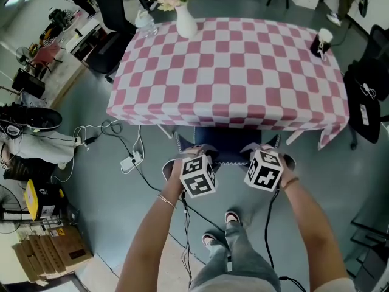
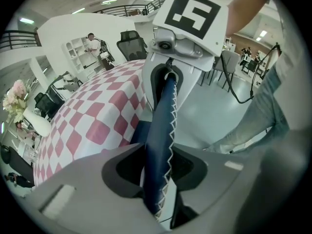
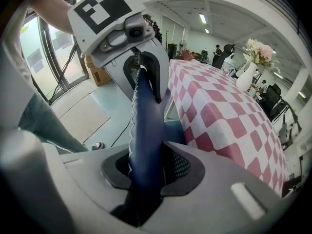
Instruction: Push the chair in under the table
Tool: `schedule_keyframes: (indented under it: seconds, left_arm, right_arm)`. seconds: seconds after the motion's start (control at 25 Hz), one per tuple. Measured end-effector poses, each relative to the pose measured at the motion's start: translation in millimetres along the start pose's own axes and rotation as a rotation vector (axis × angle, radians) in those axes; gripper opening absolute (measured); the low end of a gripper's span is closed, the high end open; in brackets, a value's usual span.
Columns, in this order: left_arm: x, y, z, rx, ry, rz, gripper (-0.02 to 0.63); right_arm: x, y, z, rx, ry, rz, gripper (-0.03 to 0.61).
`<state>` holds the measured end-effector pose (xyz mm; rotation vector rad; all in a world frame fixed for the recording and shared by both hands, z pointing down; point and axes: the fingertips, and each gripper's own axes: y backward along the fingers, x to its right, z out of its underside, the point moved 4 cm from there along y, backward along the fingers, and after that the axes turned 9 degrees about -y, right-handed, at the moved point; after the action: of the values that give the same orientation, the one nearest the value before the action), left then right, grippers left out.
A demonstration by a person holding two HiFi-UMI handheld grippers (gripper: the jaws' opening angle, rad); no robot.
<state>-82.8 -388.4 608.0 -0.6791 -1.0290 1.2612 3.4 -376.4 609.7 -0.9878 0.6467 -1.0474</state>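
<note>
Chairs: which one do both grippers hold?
The dark blue chair, its white-stitched back clamped by left gripper and right gripper; the black office chairs stand apart.

Head camera sits high, staring steeply down: the surface [image 1: 231, 72] at 12 o'clock, left hand-held gripper [image 1: 185, 160] and right hand-held gripper [image 1: 267, 157] near centre. Each gripper camera rides tight behind its own jaws, sighting along the chair back [image 2: 161, 130] toward the other gripper. The surface lies at 9 o'clock in the left gripper view and 3 o'clock in the right; all three share it.
</note>
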Motion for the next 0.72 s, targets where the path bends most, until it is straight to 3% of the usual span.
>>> schedule_keyframes:
  seconds: [0.72]
  left_arm:
    - [-0.9, 1.0, 1.8, -0.039, -0.013, 0.001, 0.110]
  right_arm:
    - [0.5, -1.8, -2.9, 0.010, -0.016, 0.020, 0.106]
